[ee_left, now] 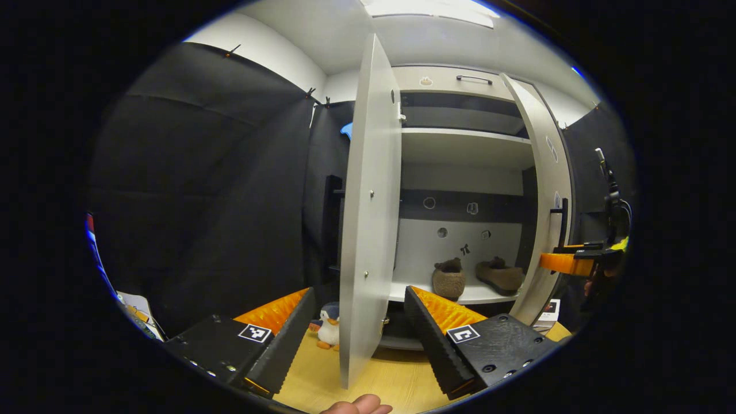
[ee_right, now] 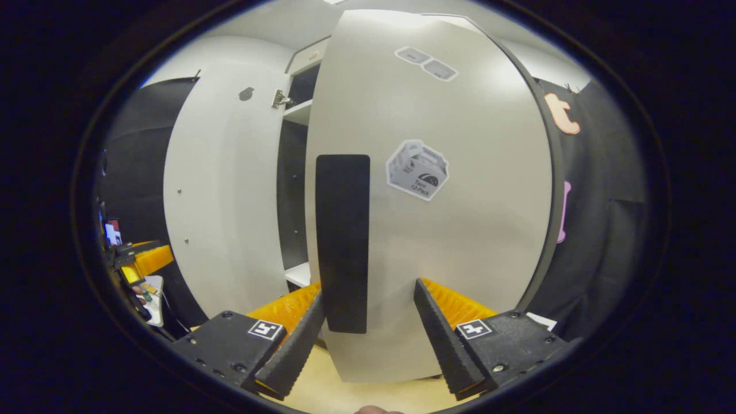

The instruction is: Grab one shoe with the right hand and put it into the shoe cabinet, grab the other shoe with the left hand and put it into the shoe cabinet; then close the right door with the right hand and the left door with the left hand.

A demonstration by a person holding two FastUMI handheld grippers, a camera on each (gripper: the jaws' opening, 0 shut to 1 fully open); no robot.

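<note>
Two brown shoes, one (ee_left: 449,278) pointing toward me and the other (ee_left: 500,275) lying sideways, rest on the lower shelf (ee_left: 477,296) of the white shoe cabinet. Both doors stand open. My left gripper (ee_left: 359,293) is open, its fingers straddling the free edge of the left door (ee_left: 368,230). My right gripper (ee_right: 368,290) is open too, close against the outer face of the right door (ee_right: 448,230), with the black handle (ee_right: 342,241) between its fingers. In the left gripper view the right gripper (ee_left: 575,261) sits beside the right door (ee_left: 546,190).
A small penguin toy (ee_left: 329,328) stands on the wooden floor (ee_left: 397,379) behind the left door. Black cloth walls close in on both sides. An upper shelf (ee_left: 466,135) and a top drawer with a handle (ee_left: 474,77) sit above. Papers (ee_left: 135,307) lie at the far left.
</note>
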